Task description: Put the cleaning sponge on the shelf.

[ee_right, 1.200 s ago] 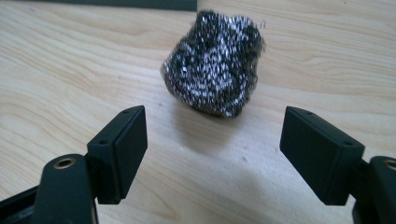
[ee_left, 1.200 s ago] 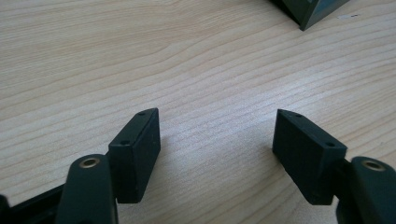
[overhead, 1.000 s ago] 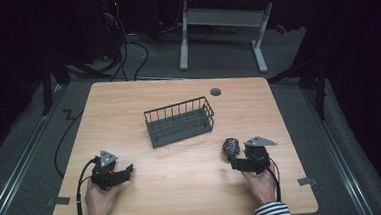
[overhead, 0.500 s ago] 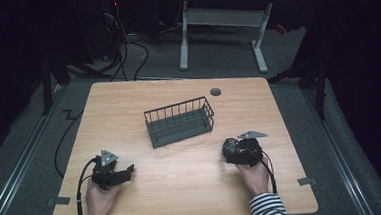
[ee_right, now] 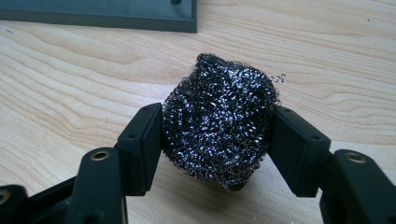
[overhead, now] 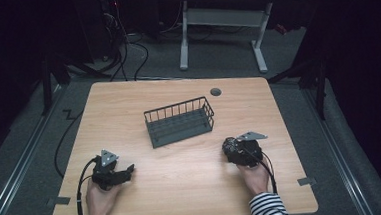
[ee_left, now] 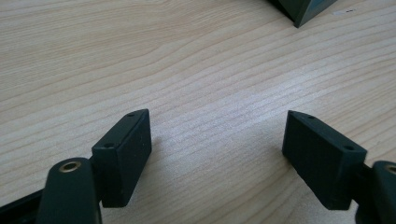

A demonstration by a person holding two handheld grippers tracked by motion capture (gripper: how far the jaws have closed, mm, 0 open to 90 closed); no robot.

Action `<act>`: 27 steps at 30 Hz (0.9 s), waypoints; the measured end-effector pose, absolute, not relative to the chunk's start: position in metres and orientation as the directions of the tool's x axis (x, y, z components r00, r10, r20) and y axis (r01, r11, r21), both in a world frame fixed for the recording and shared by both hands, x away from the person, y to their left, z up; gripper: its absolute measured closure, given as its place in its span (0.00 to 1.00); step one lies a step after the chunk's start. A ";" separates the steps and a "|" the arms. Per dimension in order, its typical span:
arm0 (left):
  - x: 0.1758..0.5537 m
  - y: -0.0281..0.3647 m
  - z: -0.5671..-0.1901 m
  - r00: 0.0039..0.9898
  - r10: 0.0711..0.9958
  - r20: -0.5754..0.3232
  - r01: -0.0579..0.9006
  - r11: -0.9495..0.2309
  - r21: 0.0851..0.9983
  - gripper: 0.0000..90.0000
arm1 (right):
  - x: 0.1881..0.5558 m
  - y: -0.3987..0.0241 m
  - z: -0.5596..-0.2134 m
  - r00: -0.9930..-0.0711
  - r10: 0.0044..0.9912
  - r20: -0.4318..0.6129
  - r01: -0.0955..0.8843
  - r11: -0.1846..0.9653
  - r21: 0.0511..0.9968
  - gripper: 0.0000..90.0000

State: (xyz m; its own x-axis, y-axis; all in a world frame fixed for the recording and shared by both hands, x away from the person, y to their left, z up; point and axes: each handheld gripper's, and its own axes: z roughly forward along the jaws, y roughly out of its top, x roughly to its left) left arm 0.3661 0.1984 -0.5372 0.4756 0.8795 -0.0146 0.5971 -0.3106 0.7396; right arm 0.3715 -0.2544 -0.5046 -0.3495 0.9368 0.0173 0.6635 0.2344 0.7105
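A dark steel-wool scourer [ee_right: 219, 126] lies on the wooden table [overhead: 183, 188] at the front right. My right gripper [ee_right: 217, 114] has just been closing its jaws, and both pads now press on the scourer's sides. From above, the right gripper [overhead: 232, 150] covers most of the scourer [overhead: 228, 145]. At the front left, my left gripper [overhead: 126, 171] rests low over the table. Its jaws [ee_left: 217, 119] stand open with bare wood between them.
A dark wire basket [overhead: 179, 108] stands mid-table, beyond both grippers; its base edge [ee_right: 102, 16] lies just past the scourer. A round cable hole [overhead: 215, 91] sits near the far edge. Cables trail off the table's front-left side.
The right hand slid a little to the left onto the scourer and its jaws closed on it. The left hand and gripper stayed where they were.
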 end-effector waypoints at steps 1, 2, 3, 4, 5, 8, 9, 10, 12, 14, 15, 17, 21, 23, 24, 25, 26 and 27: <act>0.366 0.198 -0.537 0.476 0.879 -0.015 0.597 -0.310 0.740 0.27 | 0.370 -0.255 -0.503 -0.346 0.938 0.021 0.665 0.230 0.710 0.44; 0.366 0.198 -0.537 0.476 0.879 -0.015 0.597 -0.310 0.740 0.27 | 0.370 -0.256 -0.502 -0.350 0.937 0.020 0.661 0.231 0.714 0.44; 0.366 0.198 -0.537 0.476 0.879 -0.015 0.597 -0.310 0.740 0.27 | 0.369 -0.257 -0.499 -0.351 0.936 0.024 0.657 0.228 0.719 0.45; 0.366 0.198 -0.537 0.477 0.879 -0.014 0.597 -0.312 0.739 0.27 | 0.367 -0.258 -0.495 -0.351 0.936 0.034 0.653 0.218 0.726 0.45; 0.366 0.198 -0.537 0.476 0.879 -0.014 0.597 -0.311 0.740 0.27 | 0.366 -0.259 -0.493 -0.360 0.932 0.039 0.644 0.218 0.734 0.45; 0.366 0.198 -0.537 0.477 0.879 -0.014 0.597 -0.312 0.739 0.27 | 0.366 -0.260 -0.486 -0.377 0.925 0.047 0.643 0.224 0.733 0.45; 0.366 0.198 -0.537 0.477 0.879 -0.015 0.597 -0.311 0.740 0.27 | 0.366 -0.261 -0.484 -0.384 0.922 0.047 0.639 0.229 0.734 0.45; 0.366 0.198 -0.537 0.477 0.879 -0.014 0.597 -0.311 0.740 0.27 | 0.366 -0.260 -0.481 -0.387 0.921 0.052 0.639 0.227 0.735 0.46; 0.366 0.198 -0.537 0.476 0.879 -0.015 0.597 -0.311 0.740 0.27 | 0.366 -0.258 -0.475 -0.403 0.914 0.057 0.626 0.229 0.746 0.46; 0.366 0.198 -0.537 0.477 0.879 -0.015 0.597 -0.311 0.740 0.27 | 0.366 -0.256 -0.469 -0.422 0.904 0.060 0.612 0.236 0.754 0.46; 0.366 0.198 -0.537 0.477 0.879 -0.015 0.597 -0.311 0.739 0.27 | 0.367 -0.255 -0.466 -0.433 0.899 0.061 0.606 0.240 0.759 0.46; 0.366 0.198 -0.537 0.477 0.879 -0.015 0.597 -0.311 0.739 0.27 | 0.368 -0.253 -0.459 -0.446 0.892 0.070 0.597 0.239 0.766 0.46; 0.366 0.198 -0.537 0.477 0.879 -0.015 0.597 -0.311 0.739 0.27 | 0.372 -0.247 -0.443 -0.478 0.875 0.074 0.570 0.245 0.784 0.46; 0.366 0.198 -0.537 0.476 0.880 -0.014 0.597 -0.311 0.740 0.27 | 0.375 -0.245 -0.433 -0.491 0.868 0.076 0.557 0.246 0.793 0.46; 0.366 0.198 -0.537 0.475 0.880 -0.014 0.597 -0.311 0.740 0.27 | 0.376 -0.244 -0.428 -0.498 0.864 0.077 0.549 0.246 0.799 0.46; 0.366 0.198 -0.537 0.475 0.880 -0.013 0.597 -0.311 0.740 0.27 | 0.376 -0.244 -0.425 -0.503 0.861 0.082 0.548 0.243 0.801 0.46; 0.366 0.198 -0.537 0.475 0.880 -0.014 0.596 -0.310 0.740 0.27 | 0.378 -0.243 -0.421 -0.508 0.857 0.083 0.543 0.244 0.804 0.46; 0.366 0.198 -0.537 0.475 0.880 -0.014 0.596 -0.310 0.740 0.27 | 0.379 -0.242 -0.418 -0.514 0.854 0.085 0.540 0.245 0.806 0.46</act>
State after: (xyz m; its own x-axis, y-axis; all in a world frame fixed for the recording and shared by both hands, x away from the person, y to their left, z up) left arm 0.3660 0.1978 -0.5372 0.4750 0.8799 -0.0137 0.5963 -0.3104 0.7403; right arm 0.3793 -0.2424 -0.4179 -0.5141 0.8535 0.0850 0.5396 0.2447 0.8056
